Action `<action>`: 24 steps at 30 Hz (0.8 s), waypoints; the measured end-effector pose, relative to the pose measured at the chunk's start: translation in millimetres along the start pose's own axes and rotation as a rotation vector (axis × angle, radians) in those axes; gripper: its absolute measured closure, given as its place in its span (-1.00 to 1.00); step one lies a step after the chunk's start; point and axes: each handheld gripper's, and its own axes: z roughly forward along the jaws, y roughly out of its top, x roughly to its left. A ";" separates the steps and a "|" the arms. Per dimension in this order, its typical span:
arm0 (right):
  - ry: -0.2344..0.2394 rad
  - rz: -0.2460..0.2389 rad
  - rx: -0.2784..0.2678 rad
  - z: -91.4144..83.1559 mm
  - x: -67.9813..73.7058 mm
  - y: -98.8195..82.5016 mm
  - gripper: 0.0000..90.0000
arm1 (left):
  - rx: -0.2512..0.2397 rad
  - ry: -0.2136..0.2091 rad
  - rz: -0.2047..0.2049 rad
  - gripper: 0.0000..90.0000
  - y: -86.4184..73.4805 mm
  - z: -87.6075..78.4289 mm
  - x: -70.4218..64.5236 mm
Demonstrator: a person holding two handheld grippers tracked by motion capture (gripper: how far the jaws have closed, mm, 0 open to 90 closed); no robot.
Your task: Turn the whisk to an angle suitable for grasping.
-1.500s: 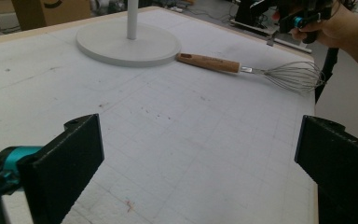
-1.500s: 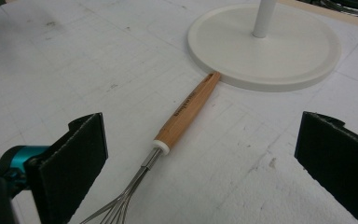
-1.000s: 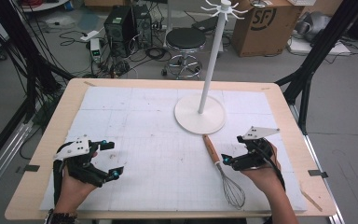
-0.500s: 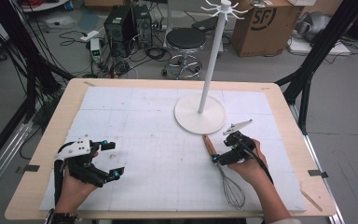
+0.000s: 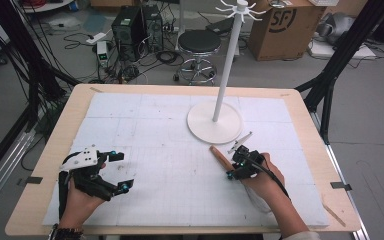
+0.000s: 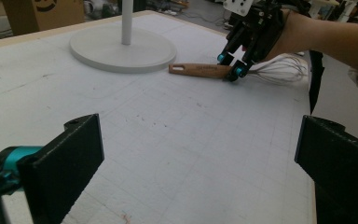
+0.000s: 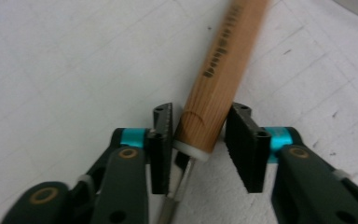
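A whisk lies on the white mat with its wooden handle [image 5: 219, 154] pointing at the stand's base; its wire head [image 6: 279, 71] shows beside the person's right hand. My right gripper [image 5: 235, 166] points down over the handle's lower end. Its jaws have just been closing and both pads now press on the handle [image 7: 219, 70], near the white collar. From the left gripper view the right gripper [image 6: 229, 65] straddles the handle [image 6: 200, 70]. My left gripper [image 5: 120, 171] rests at the mat's near left, jaws wide apart [image 6: 196, 154] with nothing between them.
A white stand with a round base [image 5: 215, 122] and a tall pole [image 5: 227, 65] topped by hooks rises at the mat's far middle, just beyond the whisk. The base [image 6: 121, 46] lies close to the handle's tip. Bare mat stretches between the two grippers.
My right gripper moved left and down from the mat's right side onto the whisk handle, and its jaws closed from wide apart onto the handle. The left gripper stayed put.
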 end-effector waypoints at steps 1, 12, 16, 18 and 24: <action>-0.005 -0.011 -0.002 0.0 -0.5 0.0 0.49 | -0.002 0.000 -0.001 -0.96 0.1 -0.1 -0.2; 0.017 -0.026 -0.004 -1.6 2.0 -1.3 0.37 | 0.004 -0.001 -0.001 -0.96 0.0 0.3 -0.2; 0.009 -0.028 -0.021 -1.7 3.6 -0.3 0.24 | 0.005 0.001 -0.001 -0.96 0.0 0.3 -0.1; -0.011 -0.041 -0.007 1.1 4.4 0.7 0.23 | 0.005 0.002 0.000 -0.96 0.2 0.3 0.0; -0.003 -0.042 -0.003 1.9 5.9 2.1 0.47 | 0.004 -0.002 0.003 -0.96 1.5 1.8 -1.1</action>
